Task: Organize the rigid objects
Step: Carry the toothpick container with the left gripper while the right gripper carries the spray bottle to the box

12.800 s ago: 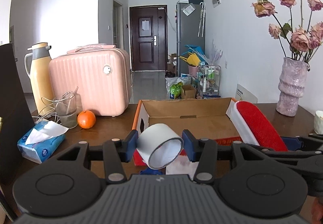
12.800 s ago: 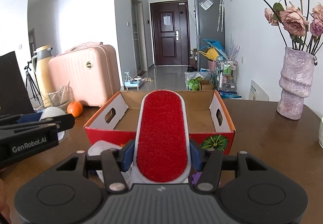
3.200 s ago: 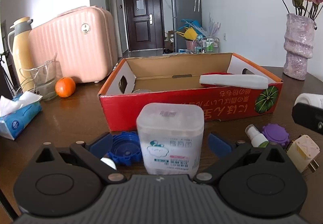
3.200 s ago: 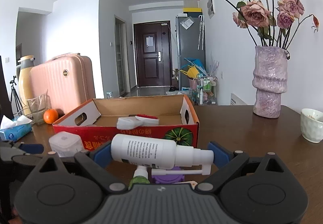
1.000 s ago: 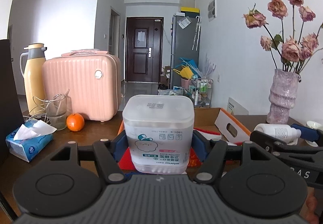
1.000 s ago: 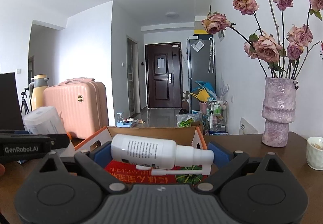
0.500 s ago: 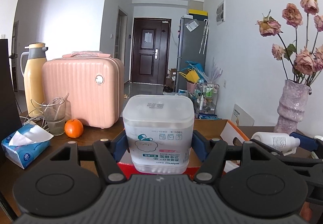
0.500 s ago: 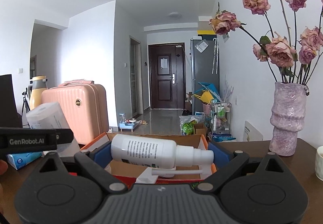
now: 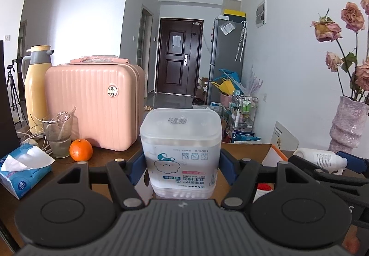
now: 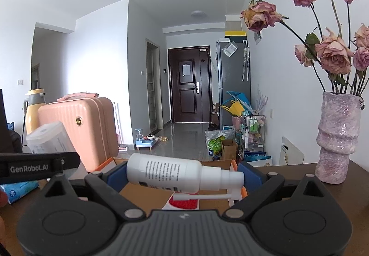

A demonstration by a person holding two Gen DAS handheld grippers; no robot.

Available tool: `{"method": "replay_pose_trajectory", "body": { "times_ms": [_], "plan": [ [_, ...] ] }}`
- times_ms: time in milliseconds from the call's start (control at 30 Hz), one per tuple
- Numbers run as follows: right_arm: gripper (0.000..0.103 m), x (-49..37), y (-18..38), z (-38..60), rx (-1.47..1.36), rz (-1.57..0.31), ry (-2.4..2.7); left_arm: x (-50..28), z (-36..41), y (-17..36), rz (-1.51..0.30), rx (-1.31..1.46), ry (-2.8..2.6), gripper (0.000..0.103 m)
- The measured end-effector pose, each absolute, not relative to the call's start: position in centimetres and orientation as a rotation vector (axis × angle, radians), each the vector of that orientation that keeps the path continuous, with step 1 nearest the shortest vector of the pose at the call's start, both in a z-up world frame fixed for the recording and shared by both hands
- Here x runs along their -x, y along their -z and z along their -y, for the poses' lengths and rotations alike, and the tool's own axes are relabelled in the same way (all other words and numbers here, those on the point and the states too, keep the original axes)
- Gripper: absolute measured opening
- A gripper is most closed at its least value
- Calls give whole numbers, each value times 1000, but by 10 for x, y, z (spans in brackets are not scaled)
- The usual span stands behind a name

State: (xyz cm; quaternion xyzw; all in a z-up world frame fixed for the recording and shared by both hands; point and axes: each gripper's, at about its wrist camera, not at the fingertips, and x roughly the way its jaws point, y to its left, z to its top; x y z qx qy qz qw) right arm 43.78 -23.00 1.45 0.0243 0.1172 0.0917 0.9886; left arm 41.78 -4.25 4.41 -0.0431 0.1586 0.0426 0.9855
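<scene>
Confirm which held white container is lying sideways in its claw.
The white plastic spray bottle in the right claw; the translucent cotton-bud box in the left claw stands upright.

**Legible markings**

Reading "COTTON BUDS" upside down, beside Chinese characters too small to make out, on the label of the cotton bud box (image 9: 181, 152); also showing "180" in small print and a stamped date, not readable, on its lid. Displaying "GenRobot.AI" in pale letters along the side of the left gripper (image 10: 30, 167), seen from the right wrist. Carrying dense fine print, too small to read, on the white spray bottle (image 10: 175, 175). Showing illegible characters on the white card (image 9: 284, 138) leaning against the wall.
</scene>
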Motion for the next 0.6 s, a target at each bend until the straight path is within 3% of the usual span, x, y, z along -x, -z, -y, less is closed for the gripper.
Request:
{"method": "replay_pose_trajectory", "body": {
  "times_ms": [600],
  "plan": [
    [98,-499,-8,227,-17,-288,-190,-482,46,-31,-360,77,-122,67]
  ]
}}
